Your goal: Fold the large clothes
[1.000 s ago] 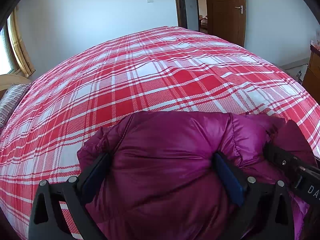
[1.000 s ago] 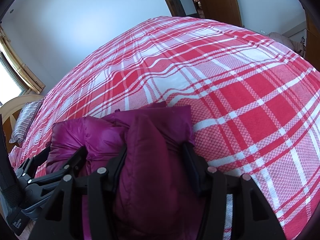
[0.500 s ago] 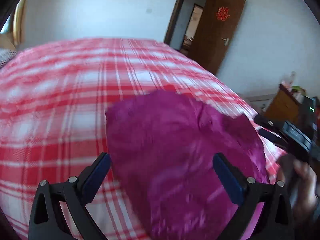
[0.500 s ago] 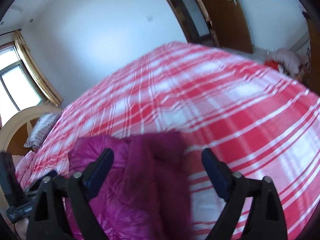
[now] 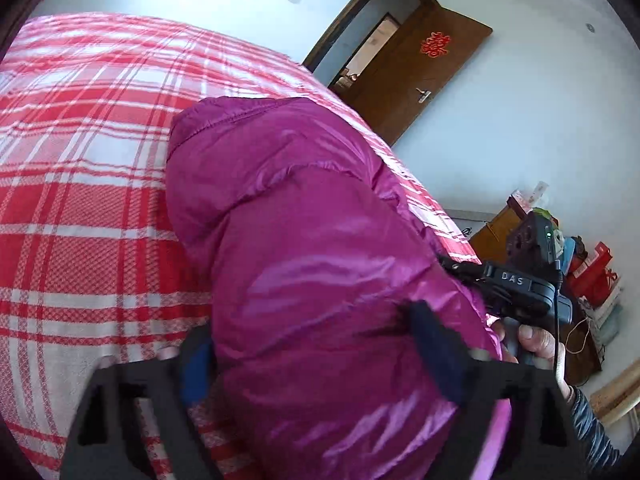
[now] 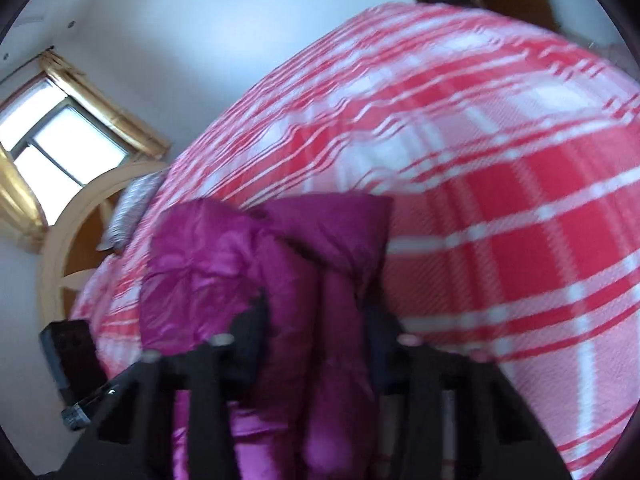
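A shiny magenta puffer jacket (image 5: 300,220) lies folded into a bundle on the red-and-white plaid bed (image 5: 80,200). My left gripper (image 5: 316,352) straddles the bundle's near end, its jaws closing, and both pads press into the padded cloth. In the right wrist view the jacket (image 6: 224,264) shows a raised fold running toward the camera. My right gripper (image 6: 316,332) is closing on that fold, which is squeezed between its fingers. From the left wrist view, a hand (image 5: 536,340) holds the right gripper at the jacket's right side.
A brown door (image 5: 420,80) stands open beyond the bed's far corner. A wooden dresser with red boxes (image 5: 592,272) is on the right. A window with gold curtains (image 6: 60,140), a curved wooden headboard (image 6: 72,248) and a striped pillow (image 6: 132,208) lie left.
Half a second ago both grippers stood wide over the jacket; now both have narrowed onto it. The left view has swung and rolled toward the door. The right view has tilted.
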Demonstrator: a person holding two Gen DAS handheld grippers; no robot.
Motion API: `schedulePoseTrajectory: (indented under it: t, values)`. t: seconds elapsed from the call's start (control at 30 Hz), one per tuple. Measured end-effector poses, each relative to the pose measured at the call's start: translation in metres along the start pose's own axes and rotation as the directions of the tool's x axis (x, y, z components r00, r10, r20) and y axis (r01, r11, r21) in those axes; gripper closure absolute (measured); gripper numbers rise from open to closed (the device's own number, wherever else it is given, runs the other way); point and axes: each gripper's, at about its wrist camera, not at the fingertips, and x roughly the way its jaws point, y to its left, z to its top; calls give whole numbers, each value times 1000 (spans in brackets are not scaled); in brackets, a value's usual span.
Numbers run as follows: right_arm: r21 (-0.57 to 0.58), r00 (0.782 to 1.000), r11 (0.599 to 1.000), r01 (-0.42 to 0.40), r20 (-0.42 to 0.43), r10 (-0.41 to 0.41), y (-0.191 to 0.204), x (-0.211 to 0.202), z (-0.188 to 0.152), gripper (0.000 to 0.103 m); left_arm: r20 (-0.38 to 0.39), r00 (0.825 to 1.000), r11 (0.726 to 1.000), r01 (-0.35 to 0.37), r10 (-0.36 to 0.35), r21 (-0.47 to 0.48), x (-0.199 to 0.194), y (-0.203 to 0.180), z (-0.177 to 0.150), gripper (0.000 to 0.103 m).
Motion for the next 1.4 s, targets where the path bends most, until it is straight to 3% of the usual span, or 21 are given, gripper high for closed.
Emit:
schedulePoseTrajectory:
  t: [0.03,0.1,0.2,0.3,0.4,0.57,0.77,0.83,1.07,1.23,1.33,1.4]
  values:
    - [10,1000,1000,-10,-2,10,1,1,-1,76,2,1000,1000,-1,1,7,-1,-3,0,32]
    - [35,999,999,-32,5,31,3,-1,-3,83,10,1000,1000,-3,3,17,-8,-8,2,54]
    - [30,997,997,-66,35,65,16,-11,-5,85,42,999,1000,14,-15,27,-33,-15,9,70]
    - [10,984,986,-168,61,167,42,-20,-7,86,101,995,997,-20,12,81,-73,-29,14,71]
    - [-54,976,977,-206,54,209,86,-16,-10,86,160,986,989,-71,50,129,-116,-32,14,71]
    - [-106,953,948,-301,-14,302,155,24,-16,86,198,969,984,-167,150,69,-176,-5,8,71]
    - [-169,916,903,-395,-142,374,243,83,-38,86,246,924,955,-294,291,-27,-240,45,-9,71]
    - [-182,902,888,-422,-183,391,271,103,-45,86,253,902,936,-347,350,-56,-258,65,-16,71]
    - [-197,868,868,-456,-314,385,335,172,-70,86,225,868,895,-413,443,-169,-285,124,-32,71]
    - [-208,862,869,-449,-358,360,350,196,-87,86,191,848,865,-458,495,-206,-289,153,-51,71]
    - [-214,879,889,-405,-358,315,351,207,-92,86,166,834,842,-483,526,-239,-285,167,-59,61]
    - [-188,877,898,-399,-364,313,346,215,-92,86,154,812,819,-521,562,-242,-284,166,-65,46]
